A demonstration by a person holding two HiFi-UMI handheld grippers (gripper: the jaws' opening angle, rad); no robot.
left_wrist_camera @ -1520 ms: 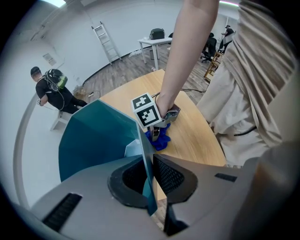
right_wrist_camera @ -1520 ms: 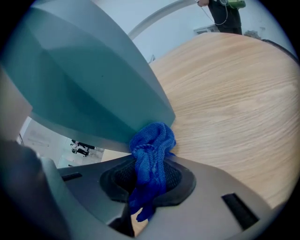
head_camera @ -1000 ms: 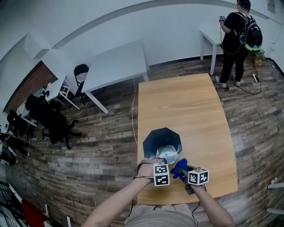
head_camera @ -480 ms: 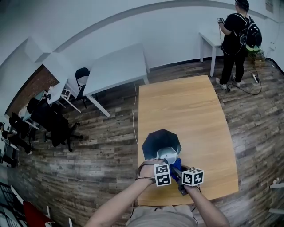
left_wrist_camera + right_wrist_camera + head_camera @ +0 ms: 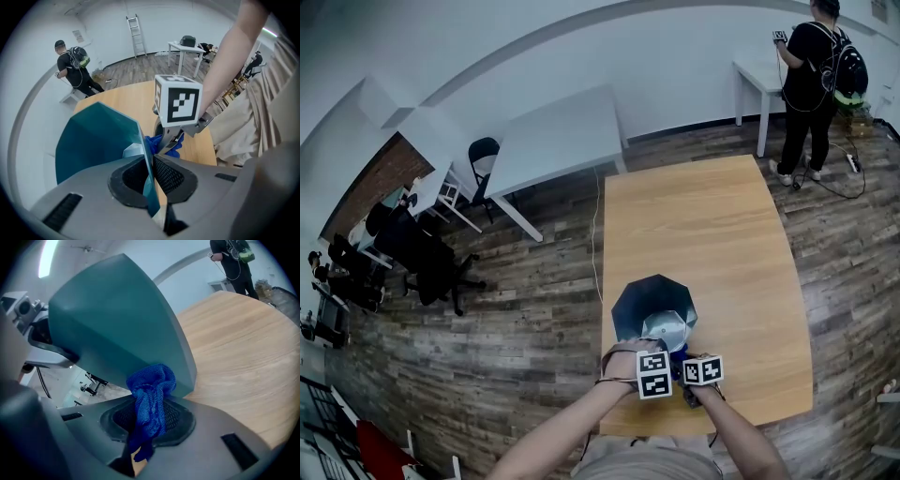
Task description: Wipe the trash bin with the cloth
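Note:
A teal faceted trash bin [image 5: 652, 309] stands near the front edge of the wooden table [image 5: 712, 225]. My left gripper [image 5: 652, 354] points steeply down and is shut on the bin's near rim [image 5: 146, 164], one pad inside the wall and one outside. My right gripper [image 5: 682, 364] sits just right of it, shut on a bunched blue cloth [image 5: 150, 404]. The cloth touches the bin's outer wall [image 5: 126, 324] low down near its base. In the left gripper view the right gripper [image 5: 169, 143] and the blue cloth [image 5: 157, 142] show beyond the rim.
The wooden table stretches away behind the bin. A white table [image 5: 553, 141] stands beyond on the plank floor, with chairs [image 5: 422, 253] at the left. A person [image 5: 816, 75] stands at a white table at the back right.
My right gripper has moved left and down with the cloth, from beside the bin to against its near wall. The left gripper has held still on the rim.

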